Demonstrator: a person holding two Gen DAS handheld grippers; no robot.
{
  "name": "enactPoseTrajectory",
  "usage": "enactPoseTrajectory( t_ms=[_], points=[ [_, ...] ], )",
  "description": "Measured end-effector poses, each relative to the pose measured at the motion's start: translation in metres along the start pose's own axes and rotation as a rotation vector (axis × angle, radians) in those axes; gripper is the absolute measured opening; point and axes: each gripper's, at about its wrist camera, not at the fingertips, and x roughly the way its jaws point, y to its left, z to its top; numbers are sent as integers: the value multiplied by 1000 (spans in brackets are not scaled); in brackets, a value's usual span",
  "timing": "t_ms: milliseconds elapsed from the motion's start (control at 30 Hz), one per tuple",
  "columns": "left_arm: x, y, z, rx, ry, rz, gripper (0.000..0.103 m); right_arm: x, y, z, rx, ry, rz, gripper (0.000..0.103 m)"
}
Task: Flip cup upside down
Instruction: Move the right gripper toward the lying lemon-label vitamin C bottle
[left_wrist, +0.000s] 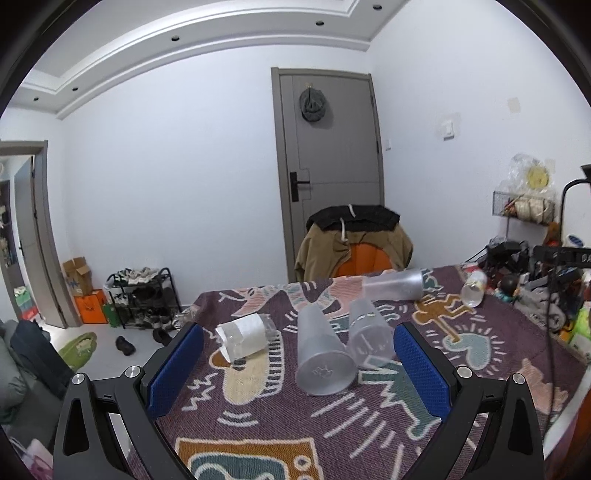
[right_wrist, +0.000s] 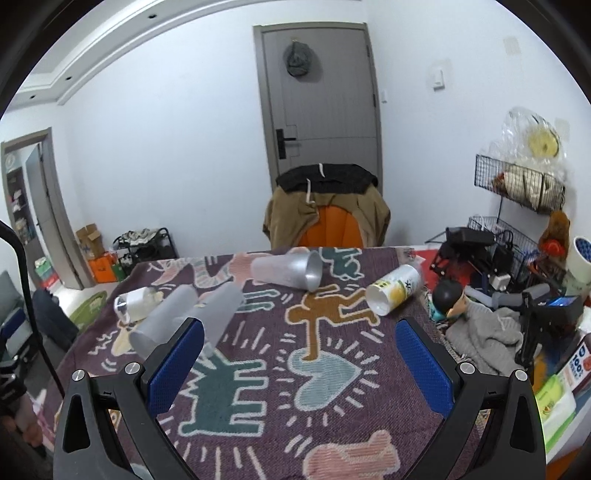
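Five cups lie tipped on the patterned tablecloth (left_wrist: 480, 354); the nearest frosted cup (left_wrist: 323, 354) sits mid-cloth between the spread, empty left gripper (left_wrist: 297, 349) pads, probably light, thin, slippery, best pinched mid-wall; right gripper (right_wrist: 299, 345) also spread

- We see frosted, matt translucent plastic on the nearest cup (left_wrist: 325, 356) and on the cup beside it (left_wrist: 369, 332).
- We see clear glossy plastic with a white paper label on the left cup (left_wrist: 245, 336).
- The tablecloth (left_wrist: 369, 424) looks like woven, rough cloth.
- The left gripper (left_wrist: 297, 345) has textured blue pads (left_wrist: 173, 369) on matt black plastic, with shiny metal screws.
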Motion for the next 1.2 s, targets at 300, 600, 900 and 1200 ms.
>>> enactPoseTrajectory(
  t_ms=[300, 600, 900, 1200],
  points=[
    [47, -12, 6, 32, 76, -23, 103, 46, -48, 20, 109, 46, -21, 103],
    [97, -21, 16, 56, 132, -11, 103, 101, -82, 34, 161, 143, -42, 103],
    [139, -38, 26, 62, 176, -18, 103, 152, -112, 29, 233, 212, -61, 95],
    [179, -48, 12, 79, 246, -38, 103, 209, -169, 29, 475, 307, -18, 84]
  ],
)
